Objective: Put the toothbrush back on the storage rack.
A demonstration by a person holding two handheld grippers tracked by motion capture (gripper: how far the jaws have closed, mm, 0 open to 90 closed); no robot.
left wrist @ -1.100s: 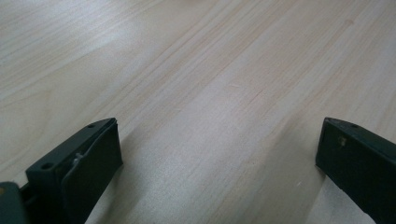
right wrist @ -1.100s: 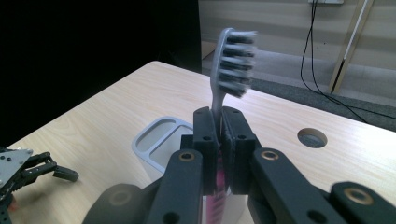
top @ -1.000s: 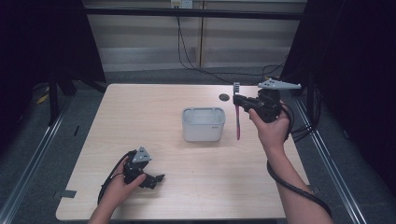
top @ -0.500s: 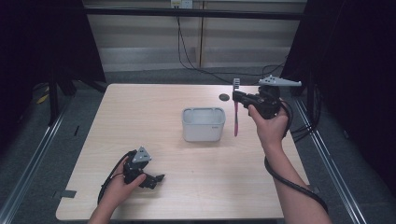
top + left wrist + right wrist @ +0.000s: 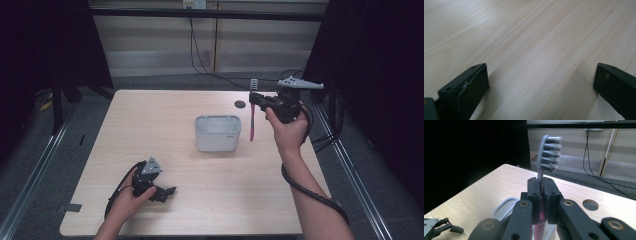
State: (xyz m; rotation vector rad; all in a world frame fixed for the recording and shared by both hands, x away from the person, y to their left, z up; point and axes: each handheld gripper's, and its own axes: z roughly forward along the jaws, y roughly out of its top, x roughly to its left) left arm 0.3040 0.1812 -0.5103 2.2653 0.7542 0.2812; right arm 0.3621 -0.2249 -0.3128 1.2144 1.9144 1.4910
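My right gripper [image 5: 255,100] is held in the air at the right, shut on a toothbrush [image 5: 251,127]. The brush stands upright, its grey bristle head [image 5: 549,152] above the jaws and its pink handle hanging below them. The handle's lower end hangs just right of a grey open container [image 5: 217,132] at the table's middle; its rim [image 5: 506,207] lies below the jaws. My left gripper [image 5: 167,194] rests on the table at the front left, a hand around it. Its jaws stand wide apart [image 5: 541,75] over bare wood, with nothing between them.
The light wooden table [image 5: 150,125] has a round cable hole [image 5: 240,104] behind the container, near the right gripper. Black cables trail from both grippers. Dark frame posts and floor rails flank the table on both sides.
The right gripper and the toothbrush have shifted slightly left and up, closer to the container's right side. The left gripper has stayed where it was.
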